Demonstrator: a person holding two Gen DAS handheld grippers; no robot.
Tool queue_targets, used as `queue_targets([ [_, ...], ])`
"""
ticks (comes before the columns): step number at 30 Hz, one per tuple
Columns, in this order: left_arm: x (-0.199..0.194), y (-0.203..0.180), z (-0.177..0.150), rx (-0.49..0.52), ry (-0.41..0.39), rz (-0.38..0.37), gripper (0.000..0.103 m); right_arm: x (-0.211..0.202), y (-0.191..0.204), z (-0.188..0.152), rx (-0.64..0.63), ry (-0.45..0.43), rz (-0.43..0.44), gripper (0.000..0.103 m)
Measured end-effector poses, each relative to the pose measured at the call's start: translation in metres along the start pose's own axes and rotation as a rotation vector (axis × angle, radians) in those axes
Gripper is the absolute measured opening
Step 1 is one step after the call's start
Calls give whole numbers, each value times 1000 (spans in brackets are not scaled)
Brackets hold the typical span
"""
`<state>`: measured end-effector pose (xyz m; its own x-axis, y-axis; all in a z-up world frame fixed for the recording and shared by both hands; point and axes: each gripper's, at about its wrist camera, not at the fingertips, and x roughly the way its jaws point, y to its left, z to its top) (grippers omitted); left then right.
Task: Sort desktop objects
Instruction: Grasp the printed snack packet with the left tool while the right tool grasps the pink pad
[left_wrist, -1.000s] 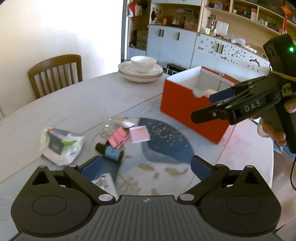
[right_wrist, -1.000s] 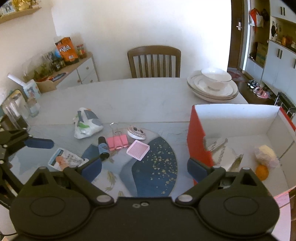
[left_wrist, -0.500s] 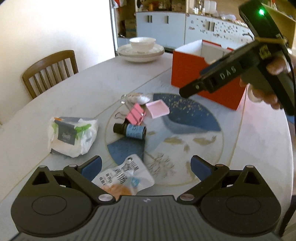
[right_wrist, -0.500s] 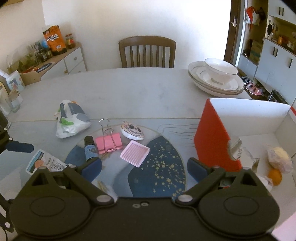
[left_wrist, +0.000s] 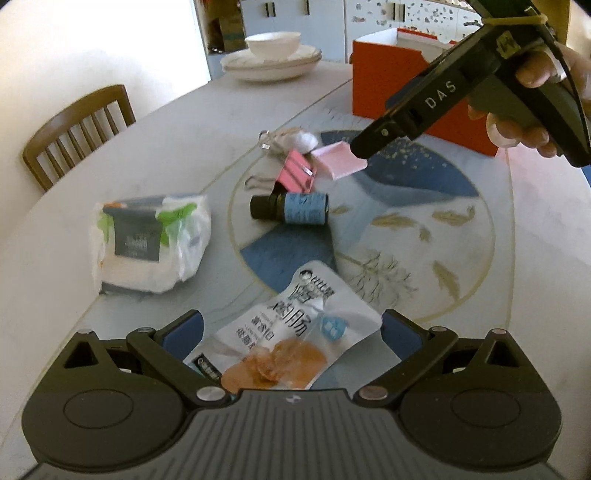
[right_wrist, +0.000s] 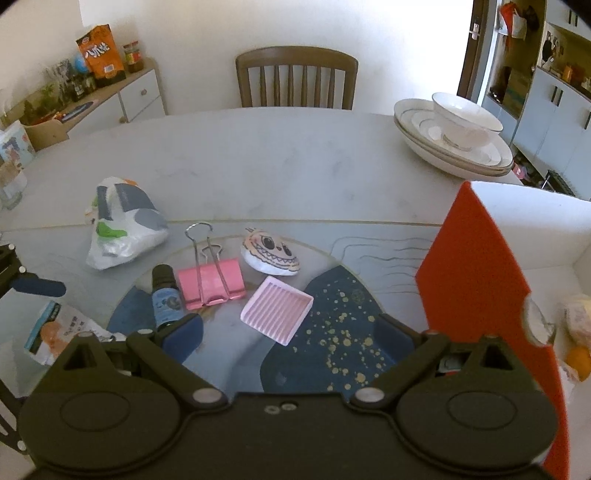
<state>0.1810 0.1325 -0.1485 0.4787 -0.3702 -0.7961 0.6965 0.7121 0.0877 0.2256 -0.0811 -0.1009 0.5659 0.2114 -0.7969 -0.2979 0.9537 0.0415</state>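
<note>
1. The pale marble surface (right_wrist: 280, 155) is carrying every loose item, and the tall orange cardboard box (right_wrist: 476, 280) is standing on its right side, just right of the right gripper (right_wrist: 290, 334).
2. The right gripper is hovering with its jaws spread wide and nothing between them, above the pink ribbed square tray (right_wrist: 276, 309).
3. The left gripper (left_wrist: 291, 334) is also gaping empty, its jaws flanking the clear snack pouch (left_wrist: 284, 341) lying flat directly beneath.

Glossy plastic snack pouch (left_wrist: 291, 332); wire-handled binder clip (right_wrist: 210, 282); polished marble table (right_wrist: 277, 158).
</note>
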Motion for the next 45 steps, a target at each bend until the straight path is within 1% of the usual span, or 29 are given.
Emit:
queue_targets([
  [3, 6, 2, -3, -13, 10, 2, 103, 12, 0, 2, -1, 14, -14, 98],
  [7, 8, 5, -5, -46, 4, -16, 103, 26, -3, 6, 18, 27, -35, 97],
  [9, 9, 8, -6, -72, 2, -26, 103, 31, -4, 8, 29, 30, -44, 97],
  [14, 11, 10, -6, -98, -4, -21, 103, 42, -6, 13, 63, 25, -67, 94],
  [17, 11, 10, -7, -104, -10, -19, 103, 48, -7, 13, 64, 43, -60, 91],
  [21, 10, 9, -9, -110, -21, -14, 103, 49, -7, 10, 48, 51, -51, 91],
  [23, 11, 9, -9, -114, -23, -11, 103, 52, -6, 8, 39, 61, -52, 89],
  [26, 11, 9, -8, -123, -21, -6, 102, 51, -5, 7, 32, 54, -51, 88],
  [28, 11, 9, -8, -126, -20, -3, 101, 50, -6, 6, 30, 50, -49, 85],
  [30, 10, 8, -7, -128, -17, -3, 98, 49, -5, 6, 28, 47, -48, 82],
  [33, 8, 6, -6, -128, -15, -3, 93, 46, -5, 5, 20, 43, -43, 75],
  [34, 8, 6, -6, -129, -15, -3, 89, 45, -5, 5, 17, 42, -41, 72],
  [35, 7, 5, -6, -130, -17, 0, 81, 44, -5, 5, 14, 40, -39, 66],
  [36, 5, 5, -5, -134, -22, 3, 76, 44, -5, 5, 12, 39, -37, 63],
  [37, 3, 4, -4, -139, -25, 8, 66, 43, -5, 5, 9, 38, -35, 58],
  [38, 2, 3, -4, -139, -25, 6, 63, 42, -6, 5, 7, 36, -34, 53],
  [39, 1, 0, -3, -129, -23, 15, 62, 41, -6, 5, 6, 34, -33, 51],
  [40, 1, -3, -3, -117, -25, 23, 58, 40, -6, 4, 4, 32, -32, 45],
  [41, -1, -6, -2, -108, -27, 25, 46, 39, -7, 3, 3, 33, -31, 42],
  [42, -2, -8, -1, -104, -27, 8, 43, 38, -8, 2, 7, 35, -30, 42],
  [45, -1, -17, 3, -105, -14, 30, 42, 33, -10, -3, 10, 37, -29, 41],
])
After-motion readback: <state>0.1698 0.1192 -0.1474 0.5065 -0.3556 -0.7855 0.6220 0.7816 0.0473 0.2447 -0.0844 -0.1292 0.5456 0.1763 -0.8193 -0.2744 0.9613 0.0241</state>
